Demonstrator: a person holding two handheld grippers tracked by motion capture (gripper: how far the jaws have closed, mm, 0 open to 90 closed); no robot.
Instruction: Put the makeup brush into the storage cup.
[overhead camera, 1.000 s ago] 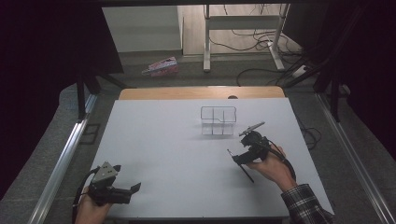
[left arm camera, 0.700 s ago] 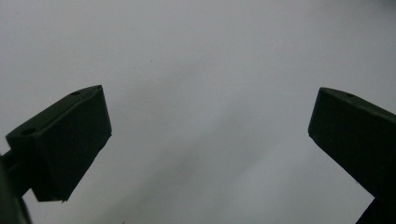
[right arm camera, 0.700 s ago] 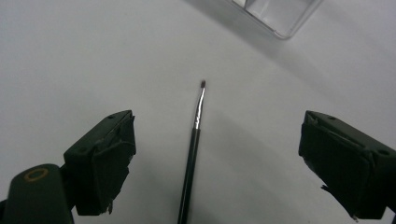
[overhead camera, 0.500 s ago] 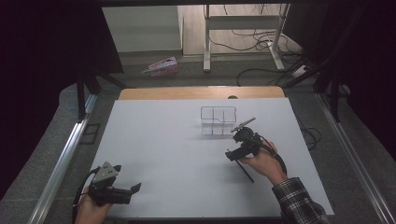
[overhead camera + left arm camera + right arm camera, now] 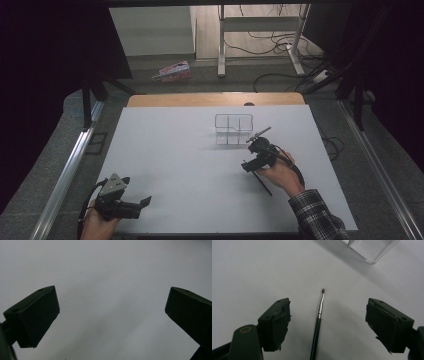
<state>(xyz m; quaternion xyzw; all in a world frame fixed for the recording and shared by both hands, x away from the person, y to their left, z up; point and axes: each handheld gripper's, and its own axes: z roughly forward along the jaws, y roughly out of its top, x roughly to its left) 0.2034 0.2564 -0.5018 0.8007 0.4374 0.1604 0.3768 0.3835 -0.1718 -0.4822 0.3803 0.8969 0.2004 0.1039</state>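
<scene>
A: Nearest to us, what do we have?

B: Our left hand (image 5: 97, 222) at the table's (image 5: 170, 160) near left corner, holding the left gripper (image 5: 145, 201) low over the white top. In the left gripper view its jaws stand wide apart with bare table between them, pinching nothing.

A: And on our right?

B: Our right hand (image 5: 280, 175), in a plaid sleeve (image 5: 315, 215), holds the right gripper (image 5: 250, 165) further up the table, right of centre. In the right gripper view (image 5: 325, 322) its jaws are spread too, one on each side of a brush (image 5: 317, 327).

A: Are we touching the brush?

B: No. It lies flat on the table between the jaws, apart from both. We see a black handle, a silver ferrule and a small dark tip pointing away from the gripper. From above, the handle (image 5: 262, 184) runs out from under the hand towards the near right.

A: What sits beyond it?

B: A clear box (image 5: 233, 130) with dividers, just past the gripper. Its corner (image 5: 372, 250) shows at the top of the right gripper view, well apart from the brush tip. We cannot tell whether anything is in it.

A: Further off?

B: A wooden strip (image 5: 215, 99) at the table's far edge, then the floor, with a pink packet (image 5: 172, 71), cables (image 5: 280, 37) and a metal stand (image 5: 260, 30).
</scene>
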